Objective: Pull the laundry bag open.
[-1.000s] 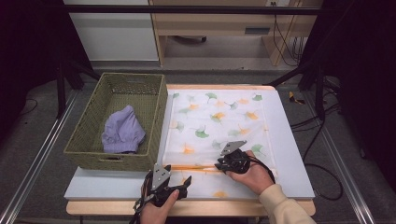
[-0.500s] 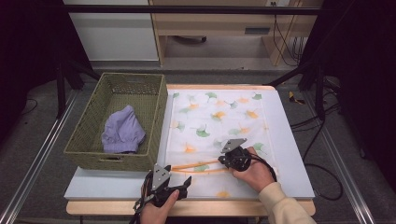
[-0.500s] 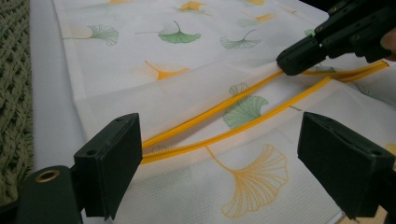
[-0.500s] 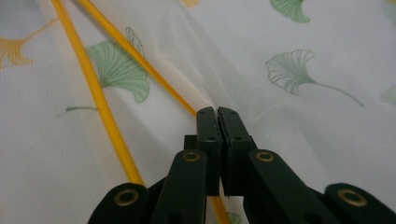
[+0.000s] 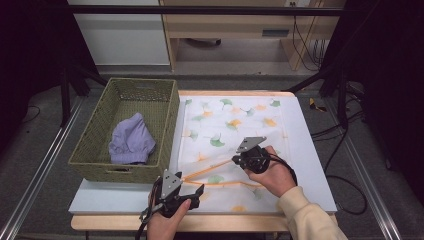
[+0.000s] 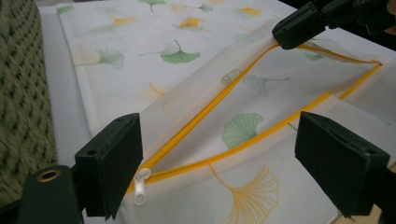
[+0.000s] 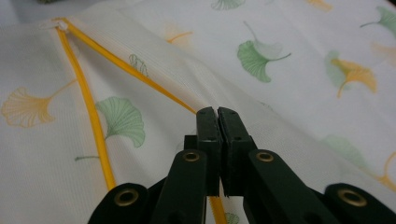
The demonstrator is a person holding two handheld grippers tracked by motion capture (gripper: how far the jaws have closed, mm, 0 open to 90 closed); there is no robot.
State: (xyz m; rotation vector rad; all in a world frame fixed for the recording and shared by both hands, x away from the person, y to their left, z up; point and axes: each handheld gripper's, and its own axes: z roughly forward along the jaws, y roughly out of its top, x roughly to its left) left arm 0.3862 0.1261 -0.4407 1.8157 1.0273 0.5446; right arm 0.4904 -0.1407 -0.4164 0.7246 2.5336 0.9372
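Near the front of the worktop (image 5: 305, 150) lies a white mesh laundry bag (image 5: 235, 125) printed with green and orange leaves, its yellow zipper (image 6: 243, 142) gaping open. Holding that mouth open seems the step in hand: the right tool (image 5: 239, 159) has pinched the upper edge, jaws having just closed, while the left tool (image 5: 192, 192) stands wide open, empty, by the zipper pull. Next, probably, the lilac cloth (image 5: 131, 141) in the basket (image 5: 95, 165) goes inside.

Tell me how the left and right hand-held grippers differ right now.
The left hand-held gripper stands wide open, its jaws either side of the laundry bag's zipper pull. The right hand-held gripper is shut on the yellow zipper edge, lifting it. Both have black jaws.
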